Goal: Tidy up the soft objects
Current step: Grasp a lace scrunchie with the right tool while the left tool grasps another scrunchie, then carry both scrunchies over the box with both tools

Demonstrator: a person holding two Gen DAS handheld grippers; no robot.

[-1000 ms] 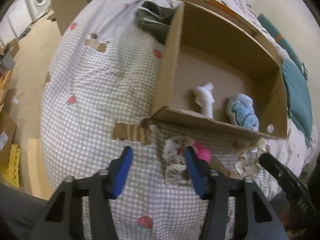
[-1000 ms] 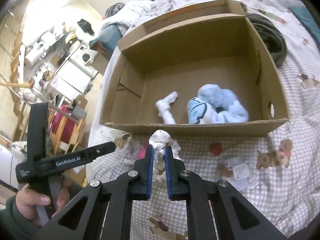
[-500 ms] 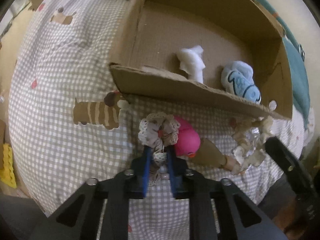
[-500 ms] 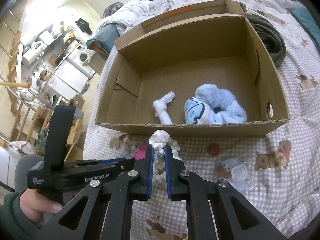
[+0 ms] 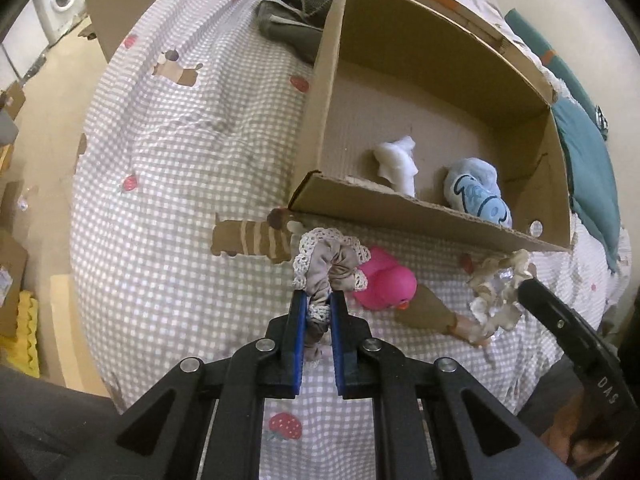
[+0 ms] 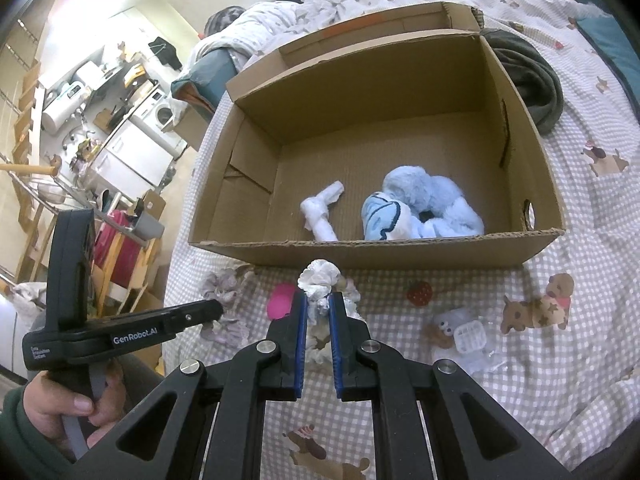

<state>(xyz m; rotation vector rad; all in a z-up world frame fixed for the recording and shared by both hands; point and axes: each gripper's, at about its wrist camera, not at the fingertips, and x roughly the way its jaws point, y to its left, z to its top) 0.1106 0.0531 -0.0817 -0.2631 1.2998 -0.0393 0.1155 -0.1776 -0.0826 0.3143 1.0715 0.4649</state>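
Note:
My left gripper is shut on a beige lace-trimmed scrunchie, held just in front of the cardboard box. My right gripper is shut on a white ruffled scrunchie, also in front of the box; that scrunchie shows at the right of the left wrist view. Inside the box lie a white sock and a light blue plush. A pink rubber duck lies on the bed beside the beige scrunchie.
The box stands on a checked bedspread. A dark grey garment lies behind the box. A clear plastic wrapper lies on the bed at the right. The bed edge drops to the floor on the left.
My left gripper went from open to shut on the beige scrunchie and has lifted it off the bed. My right gripper stays shut on the white scrunchie, barely moved.

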